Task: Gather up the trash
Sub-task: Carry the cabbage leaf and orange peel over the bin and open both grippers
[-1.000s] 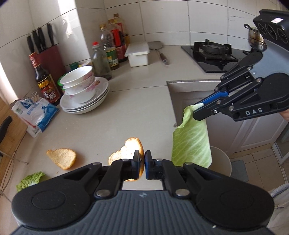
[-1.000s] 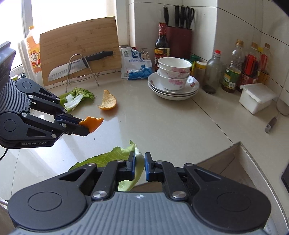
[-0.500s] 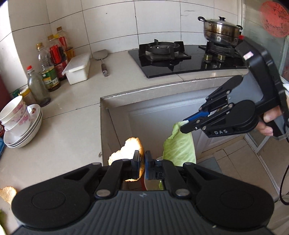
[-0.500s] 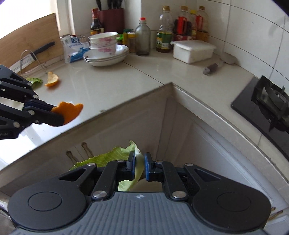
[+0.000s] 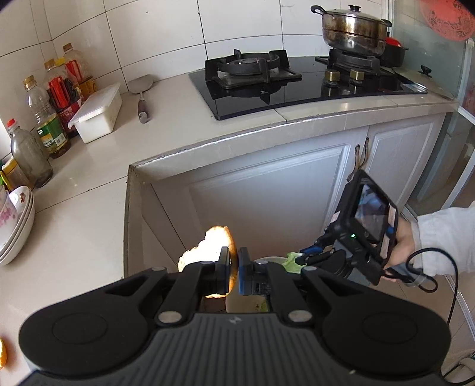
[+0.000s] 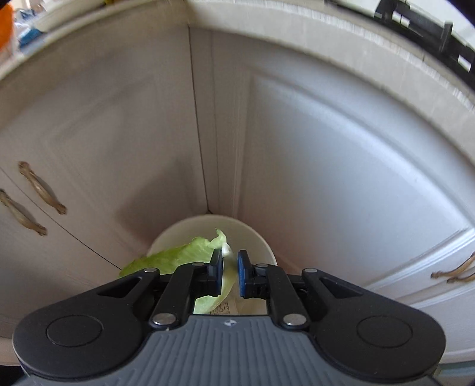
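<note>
My left gripper [image 5: 234, 271] is shut on an orange peel [image 5: 212, 243] and holds it in the air past the counter corner, above the white trash bin [image 5: 246, 300] on the floor. My right gripper [image 6: 229, 271] hangs just over the same bin [image 6: 258, 237]. Its jaws stand slightly apart, and the green cabbage leaf [image 6: 178, 256] lies against the left pad, drooping into the bin. In the left wrist view the right gripper [image 5: 299, 258] is low at the right with a bit of the leaf [image 5: 292, 261] showing.
White cabinet doors [image 6: 341, 166] with handles close in behind the bin. The counter [image 5: 74, 225] carries stacked bowls [image 5: 12, 225], bottles [image 5: 50, 118], a white box [image 5: 98, 112] and a spatula. A stove [image 5: 282, 80] with a pot [image 5: 353, 26] stands at the back right.
Both grippers have moved off the counter toward the bin. The right gripper dropped low over the bin and its jaws have parted a little around the leaf. The left still holds the peel.
</note>
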`<state>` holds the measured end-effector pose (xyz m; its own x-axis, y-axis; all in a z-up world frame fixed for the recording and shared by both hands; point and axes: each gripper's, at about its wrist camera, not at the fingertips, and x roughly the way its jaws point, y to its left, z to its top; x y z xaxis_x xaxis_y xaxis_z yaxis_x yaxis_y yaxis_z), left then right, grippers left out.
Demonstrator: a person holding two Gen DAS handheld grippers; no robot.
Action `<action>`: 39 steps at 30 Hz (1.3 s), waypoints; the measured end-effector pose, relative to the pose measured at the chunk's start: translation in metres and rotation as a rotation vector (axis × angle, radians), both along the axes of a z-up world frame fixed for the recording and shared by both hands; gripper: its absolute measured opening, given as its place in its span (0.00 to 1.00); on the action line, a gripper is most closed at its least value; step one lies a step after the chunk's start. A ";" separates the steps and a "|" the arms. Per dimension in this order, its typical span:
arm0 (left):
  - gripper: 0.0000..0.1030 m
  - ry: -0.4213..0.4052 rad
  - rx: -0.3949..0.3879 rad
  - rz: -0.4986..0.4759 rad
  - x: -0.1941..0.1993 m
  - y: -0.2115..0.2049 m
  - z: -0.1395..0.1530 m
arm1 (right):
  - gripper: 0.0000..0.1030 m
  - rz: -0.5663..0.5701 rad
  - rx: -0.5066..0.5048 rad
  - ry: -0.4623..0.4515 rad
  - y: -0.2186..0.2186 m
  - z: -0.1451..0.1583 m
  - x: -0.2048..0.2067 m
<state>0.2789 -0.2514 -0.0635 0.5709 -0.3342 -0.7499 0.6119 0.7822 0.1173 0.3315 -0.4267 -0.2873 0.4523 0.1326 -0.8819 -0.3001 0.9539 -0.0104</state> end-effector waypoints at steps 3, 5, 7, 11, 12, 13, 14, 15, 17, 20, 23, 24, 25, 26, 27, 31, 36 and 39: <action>0.03 0.012 0.017 -0.009 0.007 -0.008 -0.010 | 0.13 -0.007 0.029 0.051 0.006 -0.030 0.004; 0.03 0.021 0.025 -0.015 0.011 -0.013 -0.017 | 0.15 0.011 0.056 0.090 0.011 -0.047 0.003; 0.03 0.030 0.026 -0.023 0.016 -0.017 -0.024 | 0.25 0.023 0.060 0.120 0.016 -0.060 -0.001; 0.03 0.051 0.029 -0.042 0.027 -0.029 -0.040 | 0.42 0.037 0.077 0.161 0.020 -0.070 -0.011; 0.03 0.055 0.030 -0.048 0.030 -0.031 -0.043 | 0.61 0.032 0.084 0.155 0.018 -0.068 -0.016; 0.03 0.057 0.031 -0.054 0.032 -0.034 -0.047 | 0.79 0.025 0.090 0.143 0.016 -0.065 -0.020; 0.03 0.056 0.033 -0.061 0.034 -0.037 -0.050 | 0.86 0.018 0.099 0.127 0.013 -0.062 -0.025; 0.03 0.056 0.037 -0.067 0.036 -0.040 -0.054 | 0.93 0.011 0.110 0.116 0.009 -0.058 -0.029; 0.03 0.070 0.035 -0.073 0.041 -0.046 -0.064 | 0.95 0.002 0.117 0.105 0.004 -0.051 -0.034; 0.03 0.086 0.040 -0.089 0.047 -0.057 -0.079 | 0.96 -0.020 0.111 0.072 -0.001 -0.041 -0.040; 0.03 0.110 0.044 -0.102 0.051 -0.070 -0.096 | 0.99 -0.040 0.096 0.034 -0.004 -0.032 -0.048; 0.03 0.119 0.047 -0.105 0.052 -0.074 -0.102 | 0.99 -0.048 0.090 0.024 -0.007 -0.029 -0.051; 0.03 0.128 0.052 -0.106 0.053 -0.078 -0.107 | 0.99 -0.056 0.086 0.017 -0.010 -0.024 -0.053; 0.03 0.139 0.054 -0.110 0.054 -0.082 -0.114 | 1.00 -0.064 0.084 0.011 -0.012 -0.021 -0.056; 0.03 0.150 0.055 -0.112 0.055 -0.085 -0.119 | 1.00 -0.074 0.083 0.001 -0.015 -0.018 -0.059; 0.03 0.217 0.070 -0.112 0.060 -0.097 -0.146 | 1.00 -0.104 0.083 -0.014 -0.026 -0.005 -0.073; 0.05 0.280 0.102 -0.120 0.053 -0.106 -0.179 | 1.00 -0.143 0.079 -0.010 -0.035 -0.001 -0.085; 0.19 0.306 0.111 -0.122 0.047 -0.106 -0.196 | 1.00 -0.154 0.072 -0.007 -0.034 -0.003 -0.090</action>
<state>0.3255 -0.3572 -0.2594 0.2749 -0.2932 -0.9157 0.7199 0.6940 -0.0061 0.2417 -0.4609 -0.2900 0.4786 0.1243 -0.8692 -0.1503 0.9869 0.0584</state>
